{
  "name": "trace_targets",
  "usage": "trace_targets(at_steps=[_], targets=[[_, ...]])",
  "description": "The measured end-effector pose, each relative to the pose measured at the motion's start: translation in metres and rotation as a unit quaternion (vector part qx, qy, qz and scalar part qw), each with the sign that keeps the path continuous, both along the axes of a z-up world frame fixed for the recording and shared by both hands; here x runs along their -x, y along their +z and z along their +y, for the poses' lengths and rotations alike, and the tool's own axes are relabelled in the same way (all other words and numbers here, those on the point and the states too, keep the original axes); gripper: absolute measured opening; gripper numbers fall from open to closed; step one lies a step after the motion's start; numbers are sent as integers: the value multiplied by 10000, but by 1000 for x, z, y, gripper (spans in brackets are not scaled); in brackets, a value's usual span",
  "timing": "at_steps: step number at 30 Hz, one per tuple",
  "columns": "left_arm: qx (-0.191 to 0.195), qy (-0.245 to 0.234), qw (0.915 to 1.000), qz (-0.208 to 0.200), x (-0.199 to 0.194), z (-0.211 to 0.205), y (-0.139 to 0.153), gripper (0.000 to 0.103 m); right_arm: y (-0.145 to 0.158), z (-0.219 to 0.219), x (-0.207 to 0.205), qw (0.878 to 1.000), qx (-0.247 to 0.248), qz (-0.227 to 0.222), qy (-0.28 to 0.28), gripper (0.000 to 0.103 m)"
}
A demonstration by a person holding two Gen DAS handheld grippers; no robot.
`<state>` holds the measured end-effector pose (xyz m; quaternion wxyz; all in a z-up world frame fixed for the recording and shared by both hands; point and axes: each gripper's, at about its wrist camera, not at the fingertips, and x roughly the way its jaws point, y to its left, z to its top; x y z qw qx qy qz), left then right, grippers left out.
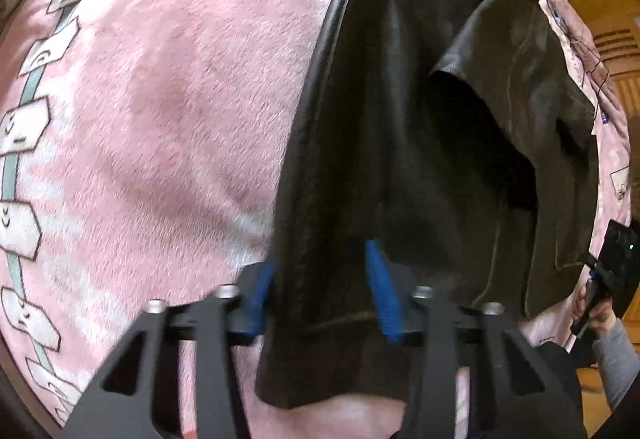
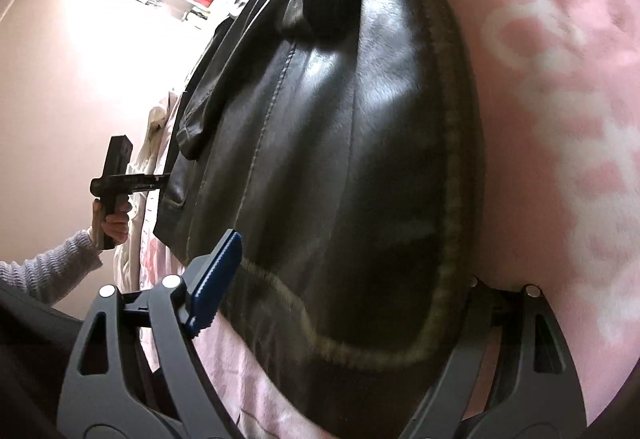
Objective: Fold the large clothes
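Two grippers work a black leather jacket (image 1: 400, 143) lying on the pink blanket (image 1: 160, 99): left gripper (image 1: 320, 279) pinches its hem at 6 o'clock, right gripper (image 2: 340, 299) straddles it unclamped. Folding looks barely begun.

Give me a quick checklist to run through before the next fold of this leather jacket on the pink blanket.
1. Left hand-held gripper has the leather jacket hem between its blue pads: ok.
2. Left grip firm: cannot tell, the picture is blurred.
3. Right hand-held gripper closed on the jacket: not ok, jaws stand wide around the hem corner.
4. Right-side pad of that gripper visible: not ok, hidden under leather.
5. Pink blanket beside the jacket bare for folding: ok.
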<state>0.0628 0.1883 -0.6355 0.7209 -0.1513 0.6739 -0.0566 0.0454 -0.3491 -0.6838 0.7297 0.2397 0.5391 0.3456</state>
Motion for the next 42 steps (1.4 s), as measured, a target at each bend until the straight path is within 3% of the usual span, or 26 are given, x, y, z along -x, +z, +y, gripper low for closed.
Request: trace_targets(at_steps=[1, 4, 8, 10, 12, 13, 14, 16, 22, 25, 32, 38, 42], targets=[[-14, -31, 10000, -15, 1, -1, 3, 23, 3, 2, 2, 10000, -14, -51, 20, 79], [-179, -246, 9994, -173, 8, -11, 14, 8, 11, 1, 12, 9996, -208, -157, 118, 60], [-110, -435, 9984, -336, 6, -27, 25, 5, 3, 18, 22, 9983, -207, 42, 535, 57], [-79, -485, 9983, -312, 2, -33, 24, 5, -5, 15, 19, 9983, -457, 179, 308, 57], [-59, -466, 9986, -254, 1, -31, 18, 4, -8, 9, 14, 9973, -662, 304, 44, 38], [-22, -430, 9988, -251, 3, -32, 19, 4, -9, 6, 12, 9973, -651, 334, -60, 17], [23, -363, 9990, -261, 3, -29, 20, 4, -8, 4, 12, 9974, -615, 350, -93, 12], [122, -257, 9991, -317, 9, -29, 23, 3, -6, 6, 14, 9981, -500, 331, -110, 10], [192, -152, 9983, -528, 36, -13, 43, 3, 23, 14, 11, 9943, -1006, 145, -335, 6], [184, -130, 9965, -808, 46, -16, 68, 3, 51, 23, 7, 9887, -1439, -126, -405, 6], [552, 157, 9875, -1470, 77, -21, 133, 3, 125, 38, 7, 9760, -1987, -852, -239, 6], [504, 223, 9875, -1475, 122, -36, 170, 3, 154, 16, 42, 9717, -2218, -722, -367, 6], [957, 474, 9828, -1508, 156, -19, 197, 3, 173, -4, 80, 9691, -2354, -542, -506, 6]])
